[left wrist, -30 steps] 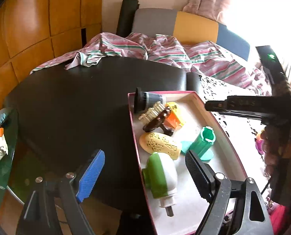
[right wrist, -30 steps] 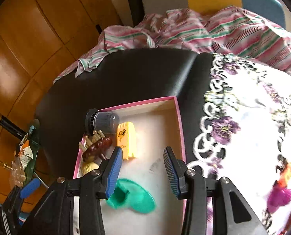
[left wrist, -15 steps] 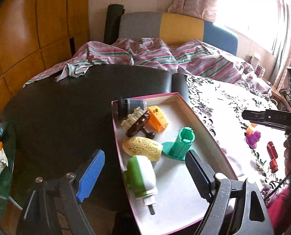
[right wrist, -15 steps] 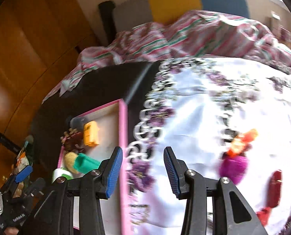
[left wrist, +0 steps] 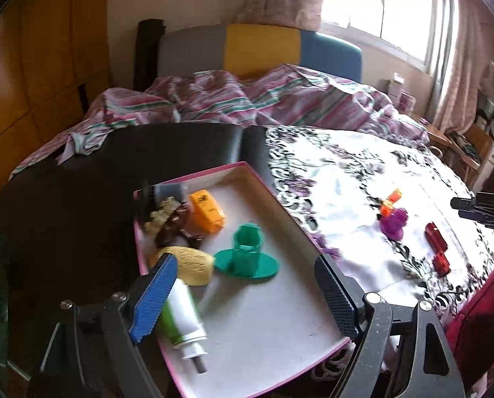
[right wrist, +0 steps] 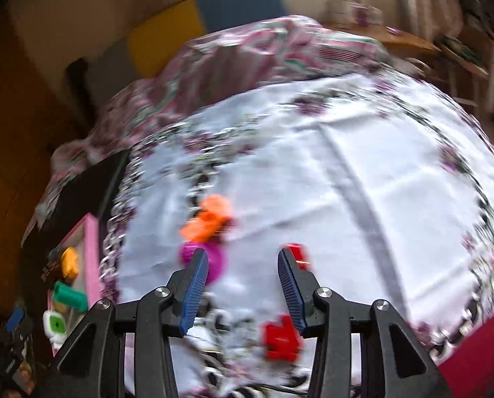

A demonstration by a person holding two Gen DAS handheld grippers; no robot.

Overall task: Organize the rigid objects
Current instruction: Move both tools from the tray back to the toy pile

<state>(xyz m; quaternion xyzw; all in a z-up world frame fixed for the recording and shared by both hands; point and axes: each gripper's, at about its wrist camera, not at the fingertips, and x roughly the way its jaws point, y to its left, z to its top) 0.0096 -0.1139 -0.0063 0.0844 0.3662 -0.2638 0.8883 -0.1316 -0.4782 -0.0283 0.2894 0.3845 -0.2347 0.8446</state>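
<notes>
A pink-rimmed tray (left wrist: 282,205) holds a green stand (left wrist: 247,255), an orange block (left wrist: 207,210), a yellow piece (left wrist: 190,265), a green-white bottle (left wrist: 180,318) and a brown comb-like piece (left wrist: 172,224). My left gripper (left wrist: 243,295) is open and empty above the tray's near part. On the flowered cloth (right wrist: 346,172) lie an orange toy (right wrist: 208,220), a purple toy (right wrist: 213,260) and two red pieces (right wrist: 282,336). My right gripper (right wrist: 242,288) is open and empty above the cloth, between the purple toy and a red piece (right wrist: 296,253).
A striped blanket (left wrist: 247,99) and a multicoloured headboard (left wrist: 260,49) lie behind the table. The dark tabletop (left wrist: 81,182) is at left. The tray's rim also shows at left in the right wrist view (right wrist: 92,255). Furniture stands at far right (left wrist: 472,146).
My right gripper has swung right, away from the tray, and now hangs over the toys on the cloth. The left wrist view has shifted right. Both grippers stay open.
</notes>
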